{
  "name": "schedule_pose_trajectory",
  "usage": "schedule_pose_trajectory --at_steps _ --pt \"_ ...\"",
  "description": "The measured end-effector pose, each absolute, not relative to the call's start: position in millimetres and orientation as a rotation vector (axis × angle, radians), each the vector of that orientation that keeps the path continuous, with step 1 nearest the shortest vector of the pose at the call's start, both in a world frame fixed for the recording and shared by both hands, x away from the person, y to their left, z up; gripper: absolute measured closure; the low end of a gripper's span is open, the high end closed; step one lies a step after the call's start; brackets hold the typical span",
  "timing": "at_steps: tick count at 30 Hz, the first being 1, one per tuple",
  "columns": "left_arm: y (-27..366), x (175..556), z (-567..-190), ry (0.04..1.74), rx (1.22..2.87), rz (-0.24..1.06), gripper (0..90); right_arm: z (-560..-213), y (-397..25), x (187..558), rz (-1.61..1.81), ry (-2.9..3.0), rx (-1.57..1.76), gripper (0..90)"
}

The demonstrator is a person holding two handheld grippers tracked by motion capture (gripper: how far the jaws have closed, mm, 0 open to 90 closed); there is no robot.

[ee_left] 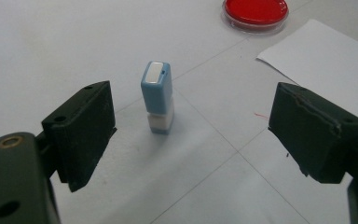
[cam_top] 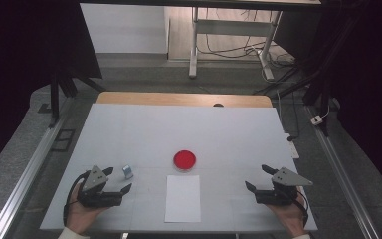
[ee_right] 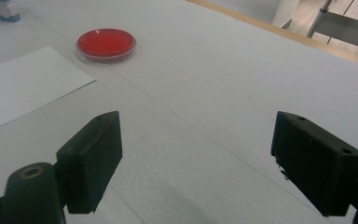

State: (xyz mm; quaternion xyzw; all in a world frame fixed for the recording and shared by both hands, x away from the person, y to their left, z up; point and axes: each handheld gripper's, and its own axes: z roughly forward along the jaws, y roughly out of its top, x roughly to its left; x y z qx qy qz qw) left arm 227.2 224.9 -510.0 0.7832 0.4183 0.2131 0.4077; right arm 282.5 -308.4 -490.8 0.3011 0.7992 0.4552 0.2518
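Stamp [ee_left: 157,96]: light blue body, white band near base, pale top panel. Dish [cam_top: 184,160]: bright red, clear rim. Paper [cam_top: 183,198]: plain white. Table [cam_top: 129,134]: white, faint grid lines, wood-brown far edge. Fingers [ee_left: 81,131]: black.

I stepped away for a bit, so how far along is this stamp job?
Nothing looks done: the paper sheet shows no mark. The left gripper, open, faces the upright blue stamp without touching it. The right gripper rests open. Gripping it remains, probably inking at the red dish.
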Motion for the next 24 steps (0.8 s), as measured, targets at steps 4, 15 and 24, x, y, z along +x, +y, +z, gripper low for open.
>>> schedule_pose_trajectory --at_steps 4,15,24 --pt "226.2 226.9 -510.1 1.058 1.97 0.535 15.6 -490.6 -304.6 282.0 1.25 2.186 0.78 16.7" --pt "226.0 225.4 -508.9 1.061 1.964 0.525 16.1 -493.1 -303.7 282.1 1.259 2.202 0.795 18.3" --pt "226.2 224.7 -508.2 1.066 1.96 0.513 16.2 -494.6 -303.9 282.5 1.249 2.202 0.795 19.6"
